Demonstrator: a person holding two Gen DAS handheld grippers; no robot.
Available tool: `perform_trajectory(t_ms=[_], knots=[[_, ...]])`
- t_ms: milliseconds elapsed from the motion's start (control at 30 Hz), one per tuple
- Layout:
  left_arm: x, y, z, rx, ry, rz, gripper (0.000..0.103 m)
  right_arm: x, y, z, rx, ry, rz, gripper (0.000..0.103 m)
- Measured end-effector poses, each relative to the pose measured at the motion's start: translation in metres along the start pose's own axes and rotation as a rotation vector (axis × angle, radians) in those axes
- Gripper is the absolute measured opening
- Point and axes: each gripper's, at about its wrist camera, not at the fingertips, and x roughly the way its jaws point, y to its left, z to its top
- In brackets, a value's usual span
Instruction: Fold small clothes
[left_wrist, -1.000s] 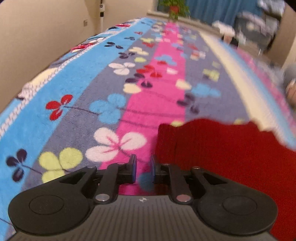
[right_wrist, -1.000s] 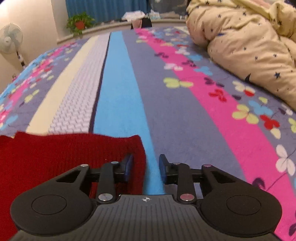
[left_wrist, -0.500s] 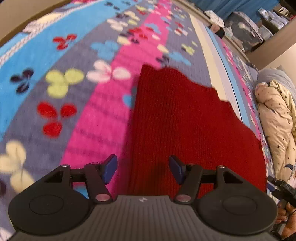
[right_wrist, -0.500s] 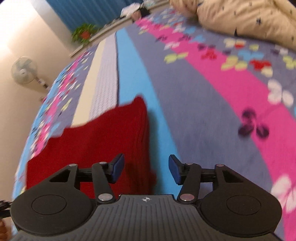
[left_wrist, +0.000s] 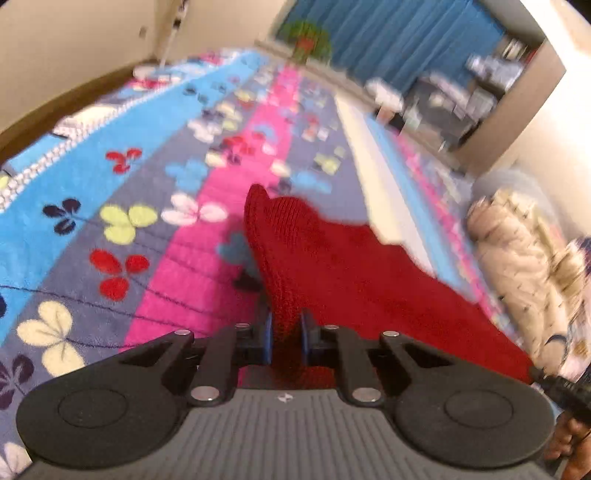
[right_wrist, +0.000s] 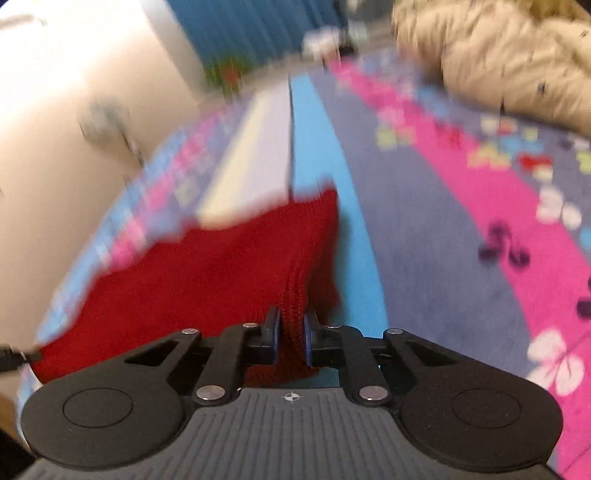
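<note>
Half a second ago both claws were spread over the red knit garment; now the left claw and right claw are pinched on its near corners, lifted toward 12 o'clock off the bed. A fold is judged begun.

We see the cloth on the blanket, between both grippers, quilt at far right.

Open striped bedspread lies ahead of the red knit garment on both sides; a bunched beige quilt blocks the far right
</note>
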Motion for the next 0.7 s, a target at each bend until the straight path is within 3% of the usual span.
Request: perform_trajectory(t_ms=[67,167,233,333,400,500,600,700], knots=[[0.009,0.006,-0.006,-0.034,0.071,0.057,0.016,-0.001,-0.004,-0.005,0.034,0.016,-0.033,0.012],[0.037,0.012,-0.013,-0.054,0.209,0.140,0.018,0.033,-0.022,-0.022,0.102,0.203,-0.156,0.012],[0.039,0.010,-0.014,-0.041,0.207,0.172,0.020,0.049,-0.028,-0.029,0.140,0.263,-0.186,0.013],[0.025,-0.006,-0.011,0.039,0.096,0.197,0.024,0.043,-0.013,-0.024,0.051,0.202,-0.223,0.023],[0.014,-0.020,-0.009,0.130,0.015,0.200,0.038,0.031,0.001,-0.021,-0.033,0.113,-0.274,0.034],[0.012,-0.044,-0.014,0.255,-0.012,0.169,0.041,0.017,0.013,-0.016,-0.132,-0.016,-0.266,0.035],[0.030,-0.055,-0.022,0.321,0.082,0.129,0.046,0.022,0.011,-0.020,-0.113,0.009,-0.140,0.035],[0.061,-0.054,-0.034,0.333,0.247,0.208,0.047,0.056,0.007,-0.031,-0.131,0.183,-0.155,0.038]])
